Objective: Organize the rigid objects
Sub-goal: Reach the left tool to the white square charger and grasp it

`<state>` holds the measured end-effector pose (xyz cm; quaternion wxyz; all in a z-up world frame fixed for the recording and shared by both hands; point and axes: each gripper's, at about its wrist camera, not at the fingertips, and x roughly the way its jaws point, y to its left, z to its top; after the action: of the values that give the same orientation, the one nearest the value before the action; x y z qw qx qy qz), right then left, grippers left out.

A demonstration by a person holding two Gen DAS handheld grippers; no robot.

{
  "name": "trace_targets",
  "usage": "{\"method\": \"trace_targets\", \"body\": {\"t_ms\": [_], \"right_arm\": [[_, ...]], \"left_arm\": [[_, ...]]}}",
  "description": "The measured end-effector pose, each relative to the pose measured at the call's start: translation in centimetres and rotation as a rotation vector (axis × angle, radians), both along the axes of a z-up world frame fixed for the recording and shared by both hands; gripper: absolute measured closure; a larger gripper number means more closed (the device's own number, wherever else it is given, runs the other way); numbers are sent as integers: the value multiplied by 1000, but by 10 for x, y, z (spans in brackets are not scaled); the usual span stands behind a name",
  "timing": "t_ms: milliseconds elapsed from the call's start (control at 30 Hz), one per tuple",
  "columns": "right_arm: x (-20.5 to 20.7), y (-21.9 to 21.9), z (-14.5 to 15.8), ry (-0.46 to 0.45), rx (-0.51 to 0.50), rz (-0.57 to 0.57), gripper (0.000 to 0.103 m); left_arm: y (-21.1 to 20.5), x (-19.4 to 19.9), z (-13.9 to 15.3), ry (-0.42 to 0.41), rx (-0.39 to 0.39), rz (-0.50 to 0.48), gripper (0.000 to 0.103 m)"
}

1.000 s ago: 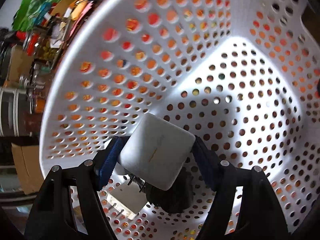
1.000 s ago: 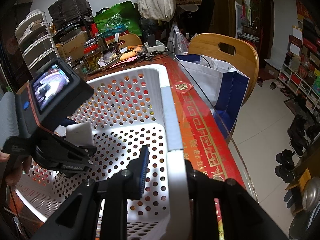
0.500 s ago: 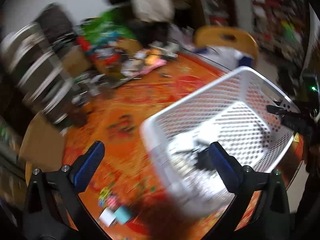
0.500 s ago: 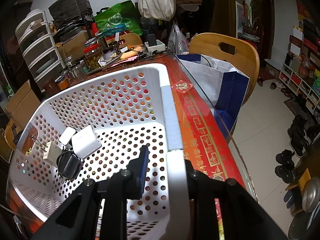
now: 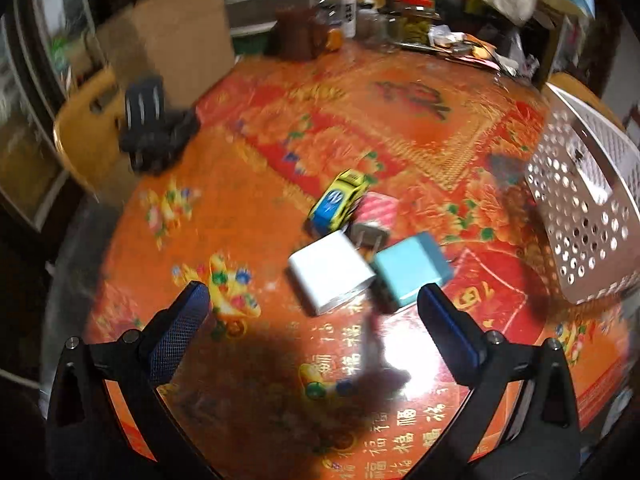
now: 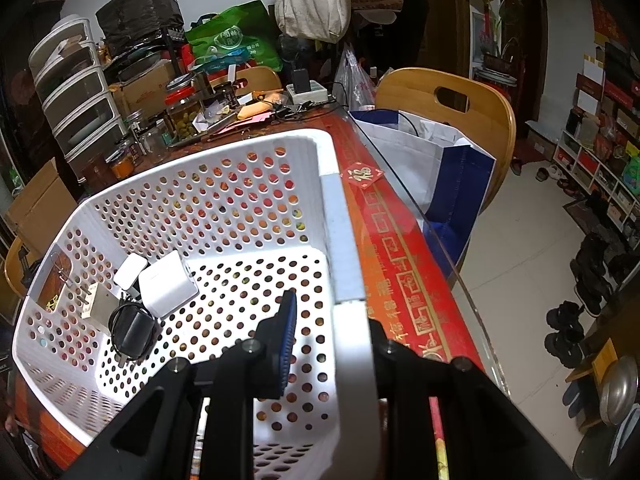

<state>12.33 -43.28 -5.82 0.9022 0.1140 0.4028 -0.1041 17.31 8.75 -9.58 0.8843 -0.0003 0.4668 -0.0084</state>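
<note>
In the left wrist view my left gripper (image 5: 312, 320) is open and empty above the red table. Just beyond its fingertips lie a white charger block (image 5: 330, 272), a teal block (image 5: 412, 272), a pink striped block (image 5: 378, 208), a grey plug (image 5: 370, 238) and a yellow-blue toy car (image 5: 338, 202). The white perforated basket (image 5: 588, 200) stands at the right. In the right wrist view my right gripper (image 6: 332, 344) is shut on the basket's near wall (image 6: 348, 280). Inside lie white chargers (image 6: 168, 284), a black adapter (image 6: 132, 330) and a beige plug (image 6: 96, 300).
A black clamp-like object (image 5: 154, 128) sits at the table's far left by a wooden chair (image 5: 84, 136). Jars and clutter (image 5: 360, 20) line the far edge. A wooden chair with a white-blue bag (image 6: 436, 160) stands right of the table's glass edge.
My left gripper let go of the white charger in the basket, pulled out and swung left over the loose objects on the table. My right gripper has kept hold of the basket wall.
</note>
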Motion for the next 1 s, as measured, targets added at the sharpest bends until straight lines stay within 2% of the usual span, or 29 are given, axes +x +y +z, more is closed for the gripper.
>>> {"method": "trace_targets", "body": {"t_ms": [67,167,300,433,500,700,833,900,1000], "right_arm": [[0,0,0,4,-4,-6,81],[1,1,0,6,-9,-5,81],[1,2,0,8,-12,-7,81],[1,2,0,8,-12,-2,81],[1,1,0,8,-12,-1,81],[1,2,0,8,-12,-1,81],[1,2,0,5,-10,-1,81],[1,2,0,3,-9,0,81],[1,2,0,2,-10,2,81]], "left_arm": [[16,5,-10,25,-53,27,0],[10,14,-26,50,-69,38,0],[6,25,-36,64,-54,27,0],[-4,38,-46,87,3,22,0],[-8,41,-50,96,6,9,0],[-21,47,-54,77,47,-9,0],[-21,48,-54,70,22,-11,0],[-18,48,-54,69,3,-8,1],[-16,47,-53,59,-22,-15,13]]}}
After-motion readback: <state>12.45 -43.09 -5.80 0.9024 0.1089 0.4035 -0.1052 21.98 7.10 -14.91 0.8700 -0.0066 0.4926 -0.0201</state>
